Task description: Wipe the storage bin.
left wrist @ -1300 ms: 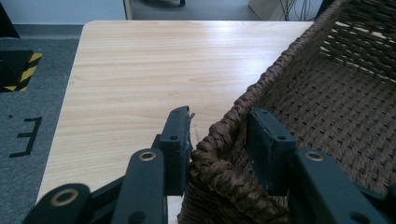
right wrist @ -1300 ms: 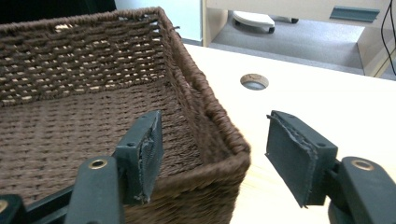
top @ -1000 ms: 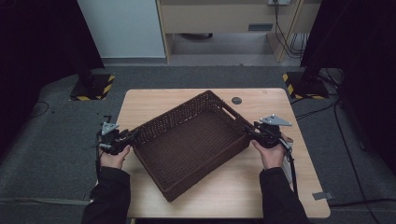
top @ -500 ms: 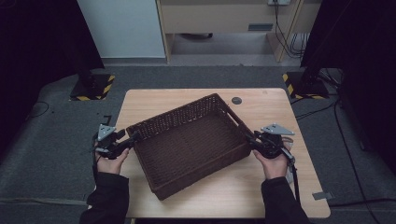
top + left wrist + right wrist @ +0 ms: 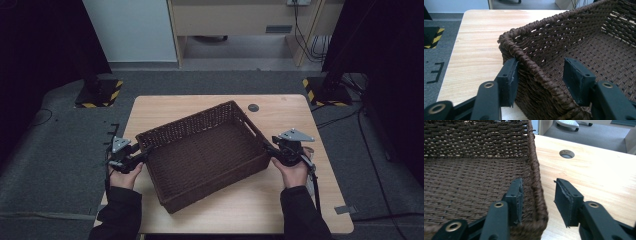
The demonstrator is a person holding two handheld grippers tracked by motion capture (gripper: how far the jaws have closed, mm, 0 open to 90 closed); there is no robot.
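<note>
Straddling basket (image 5: pixel 205 150) rim | left claw (image 5: pixel 539 80) | right claw (image 5: pixel 537 202)

Basket (image 5: pixel 564 50) far wall cut off by the left gripper view's edge, near corner too (right gripper view), forearms cropped below.

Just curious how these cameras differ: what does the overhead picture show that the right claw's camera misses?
High view: the whole basket lying askew on the table, both of the person's hands, the floor around. Right claw view: its two pads straddling the basket's rim, gaps visible on both sides. Both: the woven basket, the wooden tabletop and its round hole.
</note>
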